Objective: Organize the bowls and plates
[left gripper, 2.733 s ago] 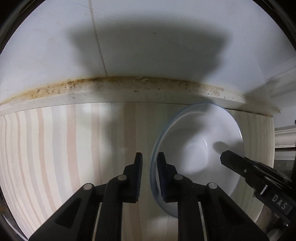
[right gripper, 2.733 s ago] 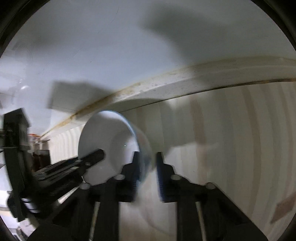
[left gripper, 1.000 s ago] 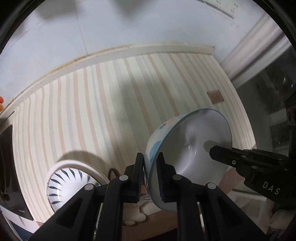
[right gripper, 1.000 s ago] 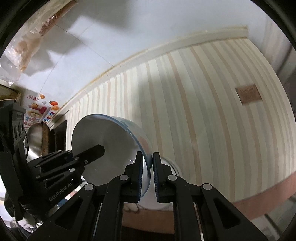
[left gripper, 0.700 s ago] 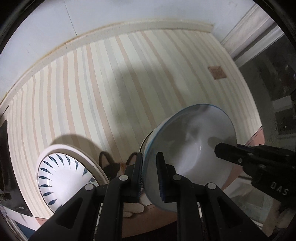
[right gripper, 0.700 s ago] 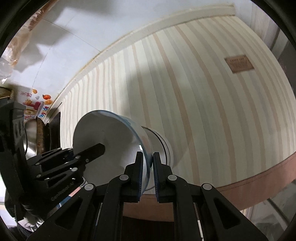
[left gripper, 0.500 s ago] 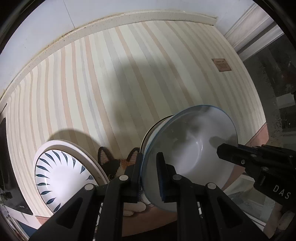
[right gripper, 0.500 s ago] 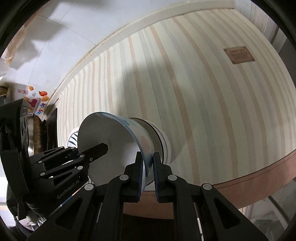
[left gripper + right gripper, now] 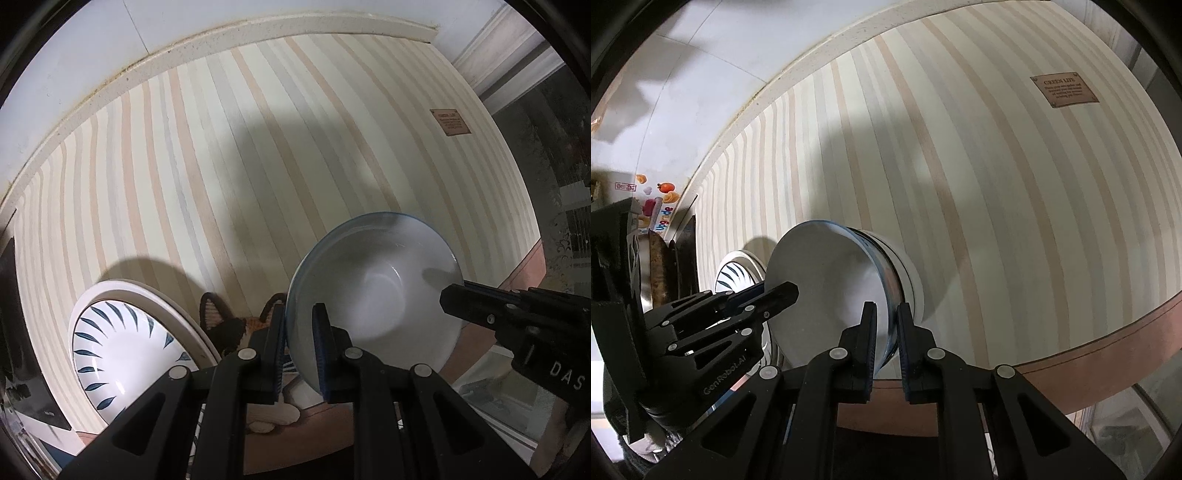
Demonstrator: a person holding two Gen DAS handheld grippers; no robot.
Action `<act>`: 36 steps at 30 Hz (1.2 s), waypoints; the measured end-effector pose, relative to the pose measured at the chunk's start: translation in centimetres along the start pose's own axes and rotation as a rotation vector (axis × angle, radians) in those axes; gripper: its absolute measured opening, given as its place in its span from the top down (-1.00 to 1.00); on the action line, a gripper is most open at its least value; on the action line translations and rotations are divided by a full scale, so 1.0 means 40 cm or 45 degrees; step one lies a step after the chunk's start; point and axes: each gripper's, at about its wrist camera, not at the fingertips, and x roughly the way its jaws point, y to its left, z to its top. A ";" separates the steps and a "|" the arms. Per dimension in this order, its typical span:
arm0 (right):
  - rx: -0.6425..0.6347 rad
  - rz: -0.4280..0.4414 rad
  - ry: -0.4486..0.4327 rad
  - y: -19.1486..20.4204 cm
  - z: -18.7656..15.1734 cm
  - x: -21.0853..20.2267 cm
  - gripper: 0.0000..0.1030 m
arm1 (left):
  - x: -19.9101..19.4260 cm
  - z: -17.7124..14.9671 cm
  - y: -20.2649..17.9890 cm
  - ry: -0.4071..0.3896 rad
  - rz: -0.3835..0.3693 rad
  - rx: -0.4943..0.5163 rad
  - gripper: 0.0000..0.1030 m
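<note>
Two tools share one load above the striped cream-and-tan cloth covering the counter point(image 9: 229, 155), which runs back to a pale speckled kerb at the foot of the white tiled wall point(image 9: 74, 48). Against the view of a second ago, far more of the cloth shows around the load and the wall has shrunk to a strip at the top: the load has been brought down toward the counter's near edge. The round white plate with dark blue leaf strokes point(image 9: 122, 354), then only partly in frame, now shows nearly whole at lower left, lying flat. The white glazed bowl with a blue rim point(image 9: 373, 291), earlier tipped steeply, now sits close to level inside a second white bowl with blue banding point(image 9: 905, 273), so nesting appears finished and release is the step in hand. The left tool point(image 9: 299, 350) is pressed together on the near rim, pinching it. The right tool point(image 9: 886, 341) straddles the opposite rim; its jaws are opening, with the rim between them.
</note>
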 end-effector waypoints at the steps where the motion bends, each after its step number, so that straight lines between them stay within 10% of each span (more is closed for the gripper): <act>1: 0.007 0.002 0.000 -0.002 -0.001 -0.002 0.72 | -0.010 -0.002 -0.001 -0.014 0.006 0.003 0.75; 6: 0.012 0.011 -0.033 0.008 -0.019 -0.035 0.55 | -0.078 -0.032 0.000 -0.076 0.008 0.010 0.69; 11: -0.033 -0.058 -0.113 0.042 -0.080 -0.098 -0.23 | -0.160 -0.085 -0.009 -0.179 0.021 0.053 0.49; 17: -0.090 -0.120 -0.217 0.090 -0.163 -0.188 -0.64 | -0.251 -0.140 -0.001 -0.278 -0.009 0.066 -0.34; 26: -0.124 -0.220 -0.390 0.143 -0.284 -0.328 -0.82 | -0.364 -0.204 0.011 -0.404 -0.032 0.043 -0.80; 36: -0.153 -0.266 -0.550 0.196 -0.385 -0.467 -0.88 | -0.460 -0.259 0.013 -0.515 -0.066 0.022 -0.86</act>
